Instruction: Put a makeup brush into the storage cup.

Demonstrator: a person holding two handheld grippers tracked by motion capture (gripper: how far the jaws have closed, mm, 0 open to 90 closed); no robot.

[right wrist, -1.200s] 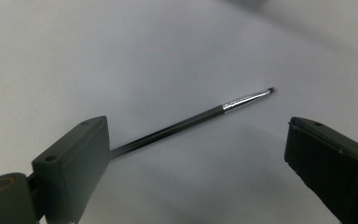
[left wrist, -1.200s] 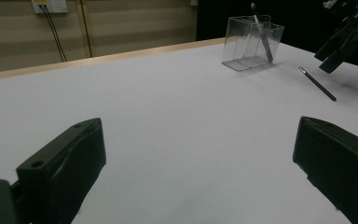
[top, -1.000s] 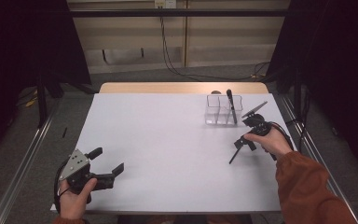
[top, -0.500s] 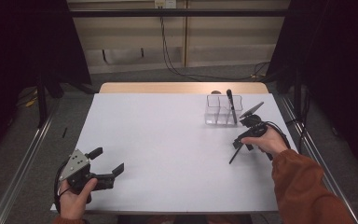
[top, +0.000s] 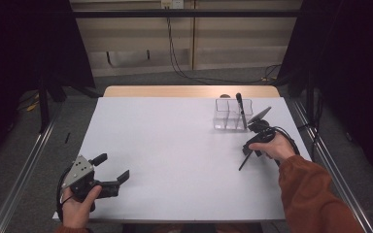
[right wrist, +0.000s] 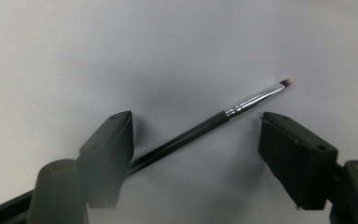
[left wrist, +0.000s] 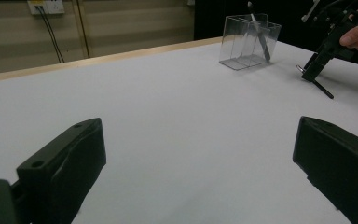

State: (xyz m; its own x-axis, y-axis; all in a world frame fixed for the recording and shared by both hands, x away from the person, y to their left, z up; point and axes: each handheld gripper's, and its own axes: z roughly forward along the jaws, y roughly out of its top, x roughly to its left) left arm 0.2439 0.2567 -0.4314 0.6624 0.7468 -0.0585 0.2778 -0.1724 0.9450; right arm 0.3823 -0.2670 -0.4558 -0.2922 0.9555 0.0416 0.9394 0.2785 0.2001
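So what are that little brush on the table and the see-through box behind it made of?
The brush seems to have a glossy black handle, painted wood or plastic, I can't tell which. A shiny silver band, probably metal, holds pale bristles at the tip. The box looks like clear hard plastic, perhaps acrylic: you see straight through its walls and dividers, and its edges catch the light.

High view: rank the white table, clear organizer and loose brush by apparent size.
1. White table, largest by far.
2. Clear organizer.
3. Loose brush, thinnest, partly hidden under the open right gripper, so its length against the organizer is unsure.
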